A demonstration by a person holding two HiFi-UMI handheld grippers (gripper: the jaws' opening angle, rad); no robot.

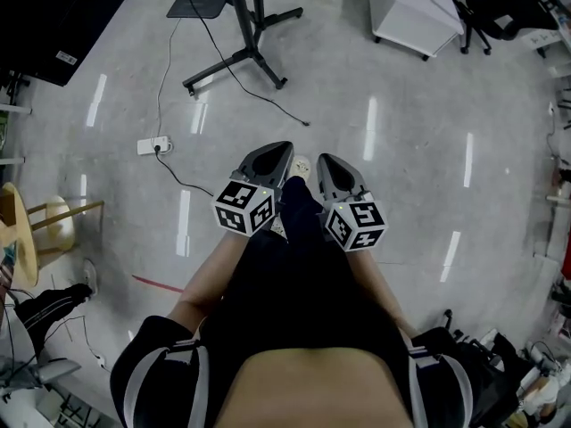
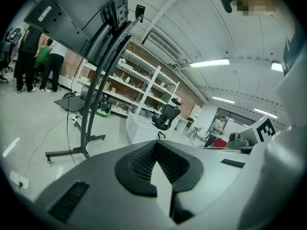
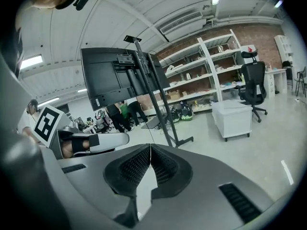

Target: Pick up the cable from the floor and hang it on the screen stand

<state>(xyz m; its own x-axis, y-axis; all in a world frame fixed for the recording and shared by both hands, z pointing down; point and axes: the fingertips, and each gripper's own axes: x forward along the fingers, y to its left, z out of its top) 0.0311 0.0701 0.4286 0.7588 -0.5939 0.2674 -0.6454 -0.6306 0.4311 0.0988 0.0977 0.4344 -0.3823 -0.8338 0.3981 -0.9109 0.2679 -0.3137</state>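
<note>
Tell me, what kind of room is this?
Probably a workshop or lab. Long stocked shelves line a brick wall, a big screen sits on a wheeled stand, and a cable trails across the bare concrete floor.

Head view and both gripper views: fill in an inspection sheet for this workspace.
Surface: grey floor, glossy, with light reflections.
Job's things: black cable lies on the floor by the base of the screen stand; not hung.
Clutter: wooden stool, white cabinet, office chair.
Grippers: left gripper and right gripper both shut, empty, side by side.
Cables: white power strip with thin leads on floor.
Surroundings: shelving by brick wall; people standing beyond the stand.
</note>
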